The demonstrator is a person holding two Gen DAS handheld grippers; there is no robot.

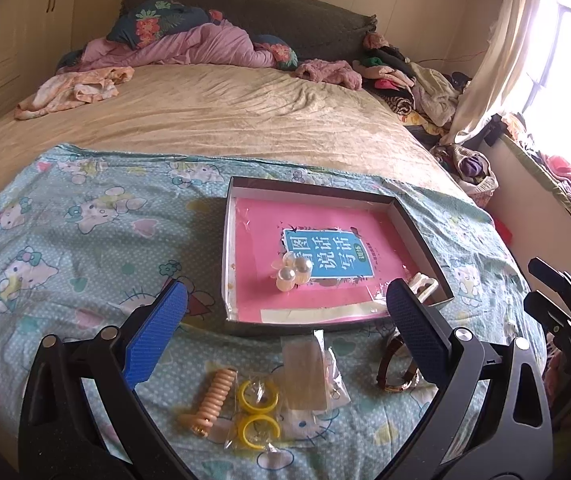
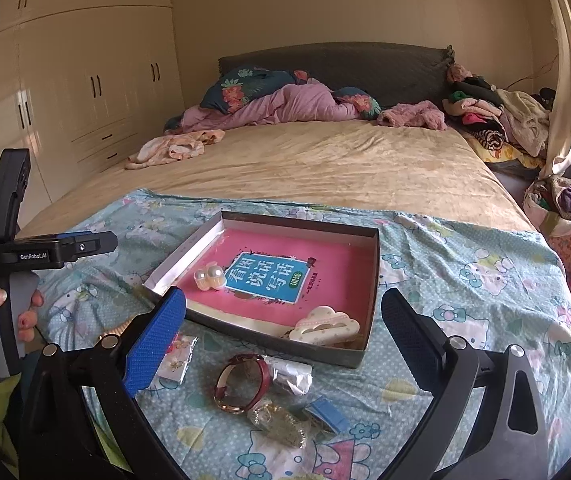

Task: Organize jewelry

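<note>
Both your jaws stand wide open and empty. The watch (image 2: pixel 241 380) lies on the bed just below your right gripper (image 2: pixel 283 340), nearer than your left gripper (image 1: pixel 287 332).

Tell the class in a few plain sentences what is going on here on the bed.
A person is sorting jewelry into a shallow box on a cartoon-print sheet, with a claw in each hand. The left claw and the right claw are both open and empty. In the box lie a pearl clip and a cloud-shaped clip. Outside it wait a gold spiral, two yellow rings, a red-strapped watch and small packets.
</note>
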